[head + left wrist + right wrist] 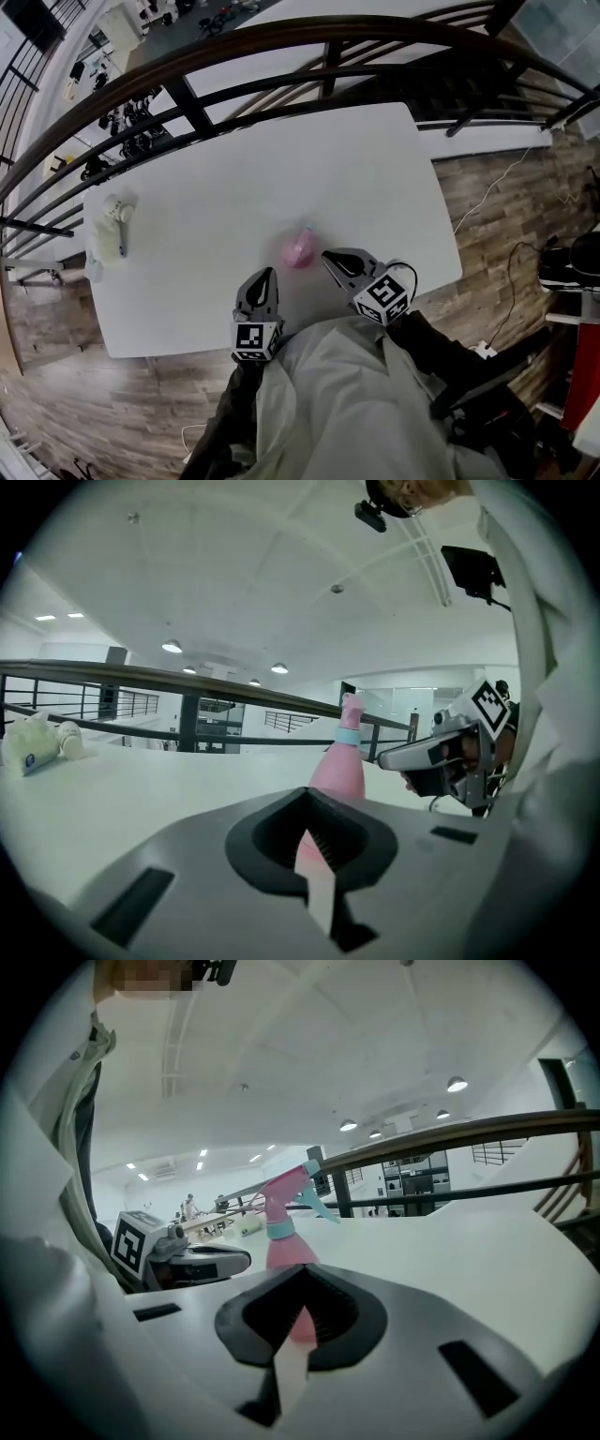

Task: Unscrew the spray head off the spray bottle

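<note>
Nothing is done yet, as far as we can judge: the head [289, 1192] sits screwed on the bottle [300, 249], and neither gripper touches it. All of the work is left: we must steady the body, grip the collar and turn it off.

The bottle stands upright on the table [234, 159], near our edge, between the two grippers and just ahead of them. Our left gripper [263, 277] has its jaws pressed together on nothing. So has the right gripper [334, 257]. In each gripper view the bottle shows beyond the closed tips, not in them.

The body is smooth pink plastic, rounded below and narrowing to the neck. A pale blue collar rings the neck, with a pink head and a blue-green trigger above it. The table is matt white and flat. Far left lies a soft white bundle [111, 228].
</note>
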